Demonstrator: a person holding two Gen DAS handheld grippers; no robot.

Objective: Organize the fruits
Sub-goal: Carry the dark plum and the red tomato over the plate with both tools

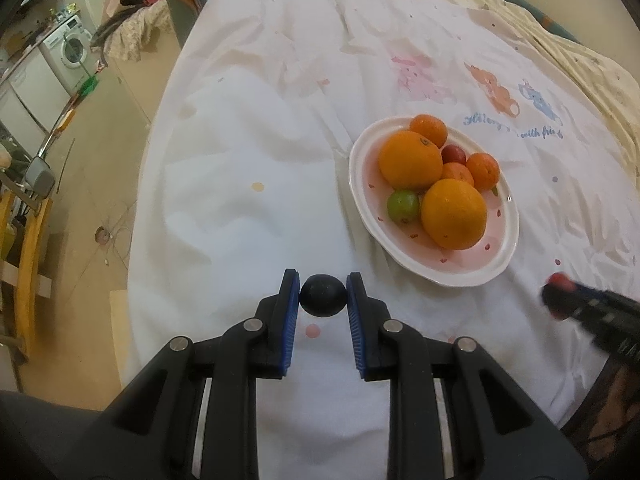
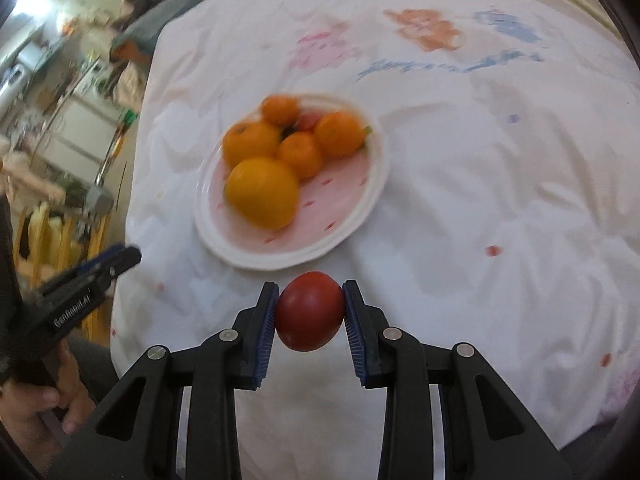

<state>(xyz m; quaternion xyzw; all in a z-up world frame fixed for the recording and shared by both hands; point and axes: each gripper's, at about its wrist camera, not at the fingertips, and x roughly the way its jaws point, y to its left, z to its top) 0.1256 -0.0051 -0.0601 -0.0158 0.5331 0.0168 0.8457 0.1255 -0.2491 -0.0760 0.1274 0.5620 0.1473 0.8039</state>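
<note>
Left fingers: the left gripper (image 1: pixel 323 295) has its blue pads (image 1: pixel 294 300) pinching a small dark round fruit (image 1: pixel 323 294), plum-like, held above the white cloth (image 1: pixel 248 208) just short of the plate.
Right fingers: the right gripper (image 2: pixel 309 312) has its pads (image 2: pixel 269 320) clamped on a red fruit (image 2: pixel 309 311), smooth and oval, held clear of the cloth near the plate's close rim.
Plate: a white oval plate (image 1: pixel 472 276) with a pink centre holds two large oranges (image 1: pixel 411 159), several small tangerines (image 1: pixel 429 130), a green fruit (image 1: pixel 402 207) and a small red one (image 1: pixel 454 155).
Step in hand: both fruits are gripped and lifted; I judge this the carry toward the plate.
Next move: each fruit wants a bare spot on the pink near side, set low before release so that it does not roll off the pile.
Writing: the left gripper's body, seen from the right wrist, bears white lettering that seems to read "GenRobot.AI" (image 2: pixel 72 312); the cloth has blue script (image 1: pixel 512 126), only partly legible.
</note>
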